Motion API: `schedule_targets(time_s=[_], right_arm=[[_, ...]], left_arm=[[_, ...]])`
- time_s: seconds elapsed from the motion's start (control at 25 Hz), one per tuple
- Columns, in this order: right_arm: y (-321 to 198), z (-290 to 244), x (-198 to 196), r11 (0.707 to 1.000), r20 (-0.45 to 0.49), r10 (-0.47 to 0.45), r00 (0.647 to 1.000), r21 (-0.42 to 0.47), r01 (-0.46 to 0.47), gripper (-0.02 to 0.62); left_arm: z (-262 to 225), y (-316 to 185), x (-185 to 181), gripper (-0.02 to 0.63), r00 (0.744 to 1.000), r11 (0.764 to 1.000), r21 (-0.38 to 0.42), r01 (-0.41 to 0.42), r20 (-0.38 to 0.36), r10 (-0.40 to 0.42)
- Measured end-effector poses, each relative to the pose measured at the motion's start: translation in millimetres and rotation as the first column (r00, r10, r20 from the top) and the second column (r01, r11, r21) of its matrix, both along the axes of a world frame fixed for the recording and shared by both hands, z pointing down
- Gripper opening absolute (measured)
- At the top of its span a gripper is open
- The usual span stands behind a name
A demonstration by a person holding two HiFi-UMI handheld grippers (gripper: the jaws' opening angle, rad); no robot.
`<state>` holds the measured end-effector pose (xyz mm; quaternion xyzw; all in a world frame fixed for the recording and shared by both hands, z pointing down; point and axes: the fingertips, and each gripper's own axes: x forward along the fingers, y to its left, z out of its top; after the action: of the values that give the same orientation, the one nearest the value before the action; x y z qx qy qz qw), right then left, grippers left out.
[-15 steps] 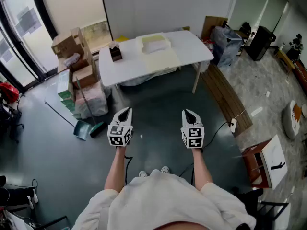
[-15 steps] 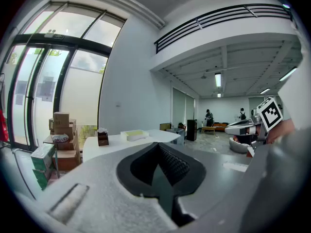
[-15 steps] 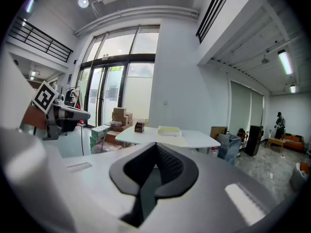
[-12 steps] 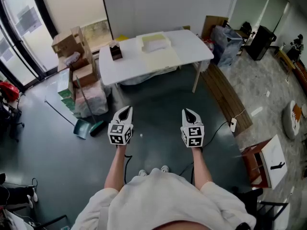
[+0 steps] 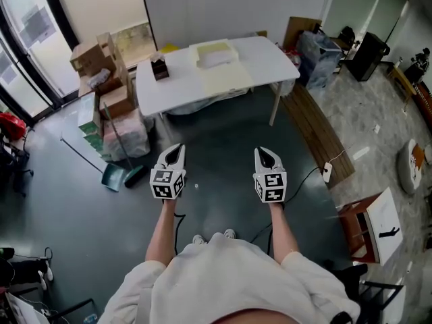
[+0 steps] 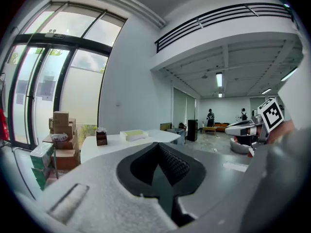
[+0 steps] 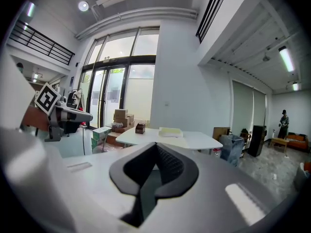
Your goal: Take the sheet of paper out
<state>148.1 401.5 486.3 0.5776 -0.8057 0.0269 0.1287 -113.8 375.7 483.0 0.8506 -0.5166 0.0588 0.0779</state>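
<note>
A white table (image 5: 266,59) stands ahead across the dark floor. On it lie a pale yellow sheet or folder (image 5: 225,78) and a white stack (image 5: 214,55) topped with yellow, also seen far off as a stack (image 6: 133,135) and a stack (image 7: 170,131). A small dark box (image 5: 159,67) sits at the table's left end. My left gripper (image 5: 177,151) and right gripper (image 5: 264,154) are held side by side at waist height, well short of the table. Both are shut with nothing between the jaws.
Cardboard boxes (image 5: 101,69) and wrapped packs are piled left of the table, with a broom and dustpan (image 5: 115,177) on the floor. A wooden plank (image 5: 317,137) and cable lie to the right. Glass doors (image 5: 27,52) are at far left. Two people (image 6: 210,116) stand far off.
The table and the room have shifted slightly upward and left in the head view as I step forward. Both grippers stay shut and level.
</note>
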Motion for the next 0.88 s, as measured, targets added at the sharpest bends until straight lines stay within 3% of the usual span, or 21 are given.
schedule_targets(time_s=[0.52, 0.88], right_arm=[[-22, 28, 26, 0.999, 0.001, -0.043, 0.999, -0.026, 0.043, 0.0], [-62, 46, 16, 0.996, -0.003, -0.071, 0.997, -0.057, 0.071, 0.0]], left_arm=[[30, -11, 39, 0.0, 1.0, 0.998, -0.052, 0.019, 0.021, -0.018], [45, -56, 37, 0.0, 1.0, 0.997, -0.073, 0.026, 0.017, -0.025]])
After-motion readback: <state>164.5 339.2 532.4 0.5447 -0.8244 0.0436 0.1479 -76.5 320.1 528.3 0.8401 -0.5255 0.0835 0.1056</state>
